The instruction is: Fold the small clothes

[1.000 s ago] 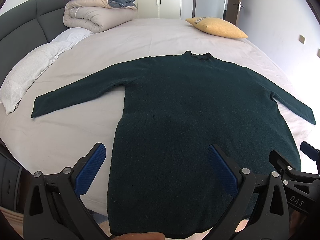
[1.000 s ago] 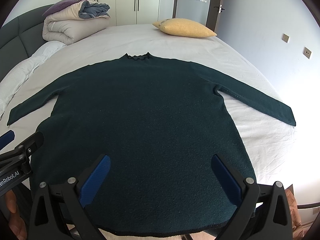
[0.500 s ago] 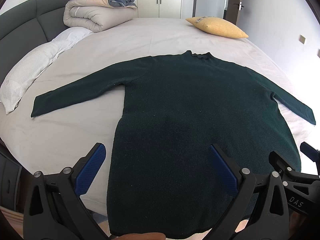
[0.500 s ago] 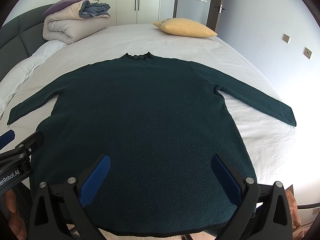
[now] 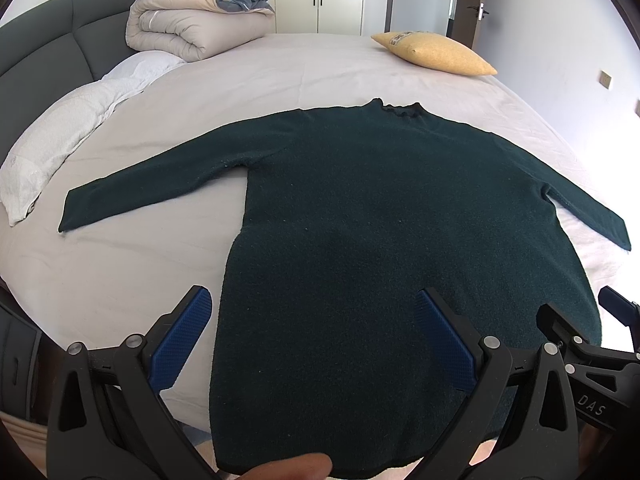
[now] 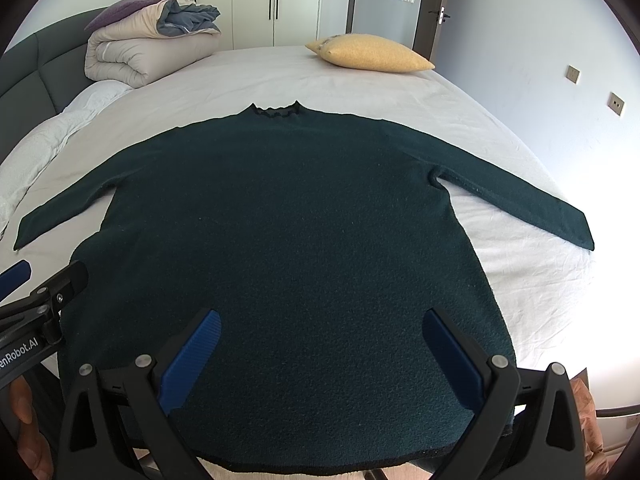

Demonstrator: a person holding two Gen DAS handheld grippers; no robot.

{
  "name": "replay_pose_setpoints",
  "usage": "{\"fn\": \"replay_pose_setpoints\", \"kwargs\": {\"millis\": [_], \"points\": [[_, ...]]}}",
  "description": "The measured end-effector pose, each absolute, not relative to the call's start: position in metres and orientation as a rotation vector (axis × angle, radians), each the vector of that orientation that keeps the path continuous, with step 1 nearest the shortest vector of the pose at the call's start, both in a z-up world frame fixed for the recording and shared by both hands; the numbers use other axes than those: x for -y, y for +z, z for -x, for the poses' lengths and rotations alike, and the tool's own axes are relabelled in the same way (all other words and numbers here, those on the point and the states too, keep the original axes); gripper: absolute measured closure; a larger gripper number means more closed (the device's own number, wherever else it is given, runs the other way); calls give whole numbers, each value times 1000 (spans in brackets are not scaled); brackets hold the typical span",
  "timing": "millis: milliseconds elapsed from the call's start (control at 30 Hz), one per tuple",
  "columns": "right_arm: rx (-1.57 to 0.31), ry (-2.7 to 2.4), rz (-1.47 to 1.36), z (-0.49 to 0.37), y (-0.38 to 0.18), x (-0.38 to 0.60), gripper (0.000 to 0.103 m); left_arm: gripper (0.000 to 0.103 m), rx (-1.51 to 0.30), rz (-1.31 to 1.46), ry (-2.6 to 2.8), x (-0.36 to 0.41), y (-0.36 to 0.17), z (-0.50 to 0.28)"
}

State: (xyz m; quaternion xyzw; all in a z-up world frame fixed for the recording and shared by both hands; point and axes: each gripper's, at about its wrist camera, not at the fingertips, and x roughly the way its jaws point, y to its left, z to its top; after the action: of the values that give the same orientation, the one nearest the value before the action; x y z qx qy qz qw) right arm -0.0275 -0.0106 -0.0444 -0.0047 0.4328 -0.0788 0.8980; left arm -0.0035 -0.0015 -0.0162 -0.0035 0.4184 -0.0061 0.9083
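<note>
A dark green long-sleeved sweater (image 5: 380,208) lies flat and spread out on the bed, collar far, hem near me, both sleeves stretched out to the sides. It also shows in the right wrist view (image 6: 288,240). My left gripper (image 5: 316,332) is open and empty, held above the hem's left part. My right gripper (image 6: 320,344) is open and empty, held above the hem's right part. The right gripper's tips show at the left wrist view's right edge (image 5: 580,320). The left gripper's tips show at the right wrist view's left edge (image 6: 44,280).
The bed sheet (image 5: 160,264) is pale grey. A folded duvet pile (image 5: 196,24) sits at the far left by the dark headboard (image 5: 48,60). A white pillow (image 5: 60,140) lies on the left. A yellow cushion (image 5: 436,52) lies at the far right. Wardrobes and a door stand behind.
</note>
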Motion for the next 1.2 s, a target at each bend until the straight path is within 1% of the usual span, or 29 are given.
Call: {"fn": "replay_pose_setpoints", "kwargs": {"millis": [167, 300, 433, 567, 667, 800, 867, 967, 1133, 1200], "points": [[-866, -146, -58, 28, -38, 29, 0, 0, -859, 17, -23, 3, -19, -2], [-764, -146, -212, 31, -18, 86, 0, 0, -862, 38, -59, 1, -20, -14], [-673, -223, -373, 32, -6, 176, 0, 0, -881, 97, -117, 0, -16, -36], [-602, -362, -604, 40, -13, 295, 0, 0, -913, 225, -245, 5, -14, -65], [-543, -438, -820, 51, -31, 380, 3, 0, -926, 250, -319, 18, -13, -84], [-489, -485, -1094, 61, -67, 455, 9, 0, -898, 303, -408, 33, -14, -104], [-459, -511, -1166, 66, -80, 474, 11, 0, -917, 313, -465, 44, -18, -115], [-406, -515, -1232, 67, -93, 492, 16, 0, -1027, 275, -484, 62, -30, -135], [-383, -521, -1200, 51, -92, 484, 16, 0, -1106, 396, -485, 64, -59, -163], [-377, -515, -1199, 45, -92, 487, 16, 0, -1114, 399, -472, 63, -66, -170]]}}
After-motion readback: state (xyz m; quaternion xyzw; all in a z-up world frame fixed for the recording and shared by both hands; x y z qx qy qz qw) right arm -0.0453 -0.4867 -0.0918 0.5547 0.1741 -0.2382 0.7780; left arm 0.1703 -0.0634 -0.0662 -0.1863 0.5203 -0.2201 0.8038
